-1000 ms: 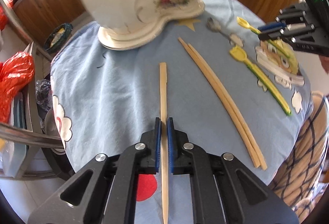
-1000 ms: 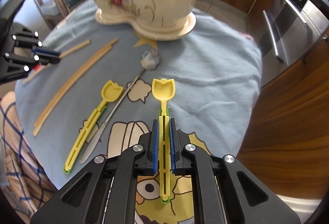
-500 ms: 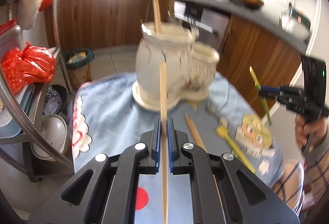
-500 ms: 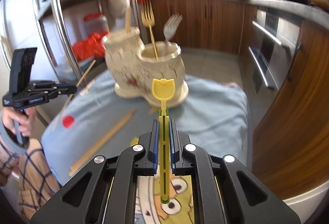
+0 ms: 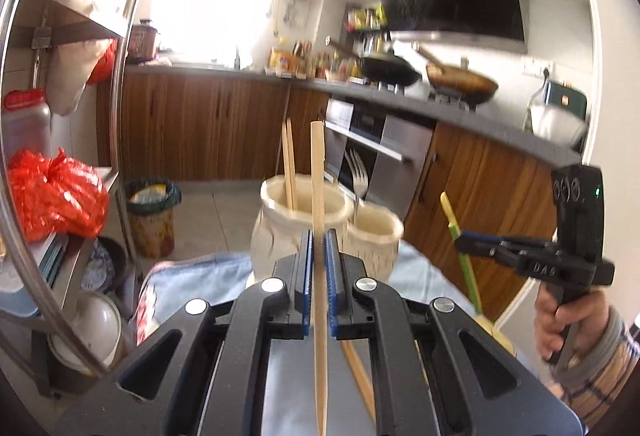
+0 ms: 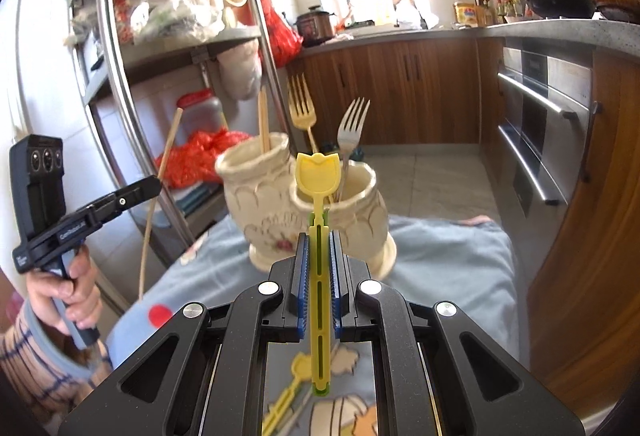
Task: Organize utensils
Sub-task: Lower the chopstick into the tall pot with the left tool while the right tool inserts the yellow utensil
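Observation:
My left gripper (image 5: 319, 236) is shut on a wooden chopstick (image 5: 318, 175), held upright in front of the cream two-cup ceramic holder (image 5: 296, 232). The holder's left cup holds a chopstick (image 5: 289, 163); the right cup (image 6: 360, 203) holds a gold fork (image 6: 302, 107) and a silver fork (image 6: 352, 123). My right gripper (image 6: 319, 236) is shut on a yellow spoon (image 6: 318, 171), raised before the right cup. The left gripper also shows in the right wrist view (image 6: 154, 183), the right one in the left wrist view (image 5: 460, 244).
The holder stands on a table under a blue cartoon cloth (image 6: 440, 260). Another yellow spoon (image 6: 288, 392) and chopsticks (image 5: 360, 380) lie on the cloth. A steel rack (image 6: 120, 83) with red bags stands left, wooden cabinets and an oven (image 6: 536, 123) behind.
Both grippers have lifted their utensils off the cloth and tilted them upright, facing the holder. The chopstick and the yellow spoon now stand in the air before the cups.

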### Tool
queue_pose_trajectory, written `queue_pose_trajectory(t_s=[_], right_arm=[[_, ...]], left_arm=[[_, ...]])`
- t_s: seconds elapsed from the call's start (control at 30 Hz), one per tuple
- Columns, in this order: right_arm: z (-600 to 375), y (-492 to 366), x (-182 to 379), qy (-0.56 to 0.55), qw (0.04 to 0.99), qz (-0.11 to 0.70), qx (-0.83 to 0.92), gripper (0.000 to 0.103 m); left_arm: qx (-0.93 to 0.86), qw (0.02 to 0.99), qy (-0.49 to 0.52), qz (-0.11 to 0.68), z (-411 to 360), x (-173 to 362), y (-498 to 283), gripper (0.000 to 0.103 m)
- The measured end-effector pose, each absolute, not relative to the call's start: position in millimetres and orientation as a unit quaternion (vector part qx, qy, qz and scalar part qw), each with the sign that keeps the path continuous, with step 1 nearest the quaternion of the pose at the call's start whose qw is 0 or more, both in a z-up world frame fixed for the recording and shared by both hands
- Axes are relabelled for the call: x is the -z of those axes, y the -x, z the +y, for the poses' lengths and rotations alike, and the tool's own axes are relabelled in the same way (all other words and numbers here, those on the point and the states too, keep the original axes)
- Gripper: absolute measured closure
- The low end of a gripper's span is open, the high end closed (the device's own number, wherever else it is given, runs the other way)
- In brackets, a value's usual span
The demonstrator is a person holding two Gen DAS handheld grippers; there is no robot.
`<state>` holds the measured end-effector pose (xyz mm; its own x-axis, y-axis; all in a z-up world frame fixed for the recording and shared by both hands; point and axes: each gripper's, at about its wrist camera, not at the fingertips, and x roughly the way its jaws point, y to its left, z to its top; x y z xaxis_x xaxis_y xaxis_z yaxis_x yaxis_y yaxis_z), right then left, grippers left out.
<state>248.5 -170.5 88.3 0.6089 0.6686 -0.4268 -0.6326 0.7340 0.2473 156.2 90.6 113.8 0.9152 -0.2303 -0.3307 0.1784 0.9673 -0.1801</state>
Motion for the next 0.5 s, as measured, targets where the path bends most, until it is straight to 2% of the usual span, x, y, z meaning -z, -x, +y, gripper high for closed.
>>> queue_pose_trajectory(t_s=[0.23,0.5], right_arm=[[-160,-272,-107,-0.085,0.904,0.196,-0.37,0.093],[-139,-305,-111,-0.095,0.902,0.172,-0.384,0.093]], left_arm=[[0.102,0.984,0.092,0.114,91,-136,-187,0.097],[0.109,0.985,0.116,0.062,96,-157,-218,0.097]])
